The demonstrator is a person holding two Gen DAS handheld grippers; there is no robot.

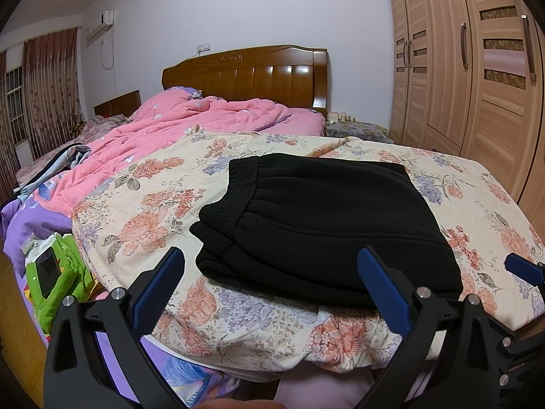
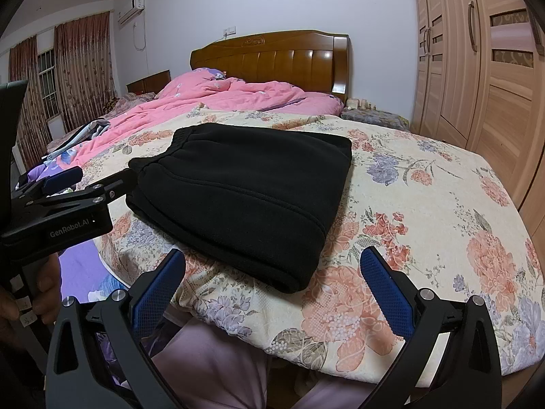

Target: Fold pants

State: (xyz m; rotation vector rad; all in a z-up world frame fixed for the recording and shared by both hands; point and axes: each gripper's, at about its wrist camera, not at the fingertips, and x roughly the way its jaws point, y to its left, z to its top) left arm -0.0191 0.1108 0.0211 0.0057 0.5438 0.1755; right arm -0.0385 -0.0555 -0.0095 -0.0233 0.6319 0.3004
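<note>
Floral bedspread point(image 2: 425, 204) carries the black pants point(image 2: 238, 197), folded compactly near its front edge. Left gripper point(image 1: 270, 272) and right gripper point(image 2: 272, 272) hover spread apart, empty; folding looks finished, perhaps needing only smoothing.

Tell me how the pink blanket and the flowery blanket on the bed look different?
The pink quilt is plain pink with a few small white flowers, while the floral quilt is cream, crowded with big orange and purple blooms. The pink quilt is rumpled in a heap near the headboard; the floral quilt is spread fairly flat at the near end. Only the floral quilt has the folded black pants on it. Both lie on the same bed.
</note>
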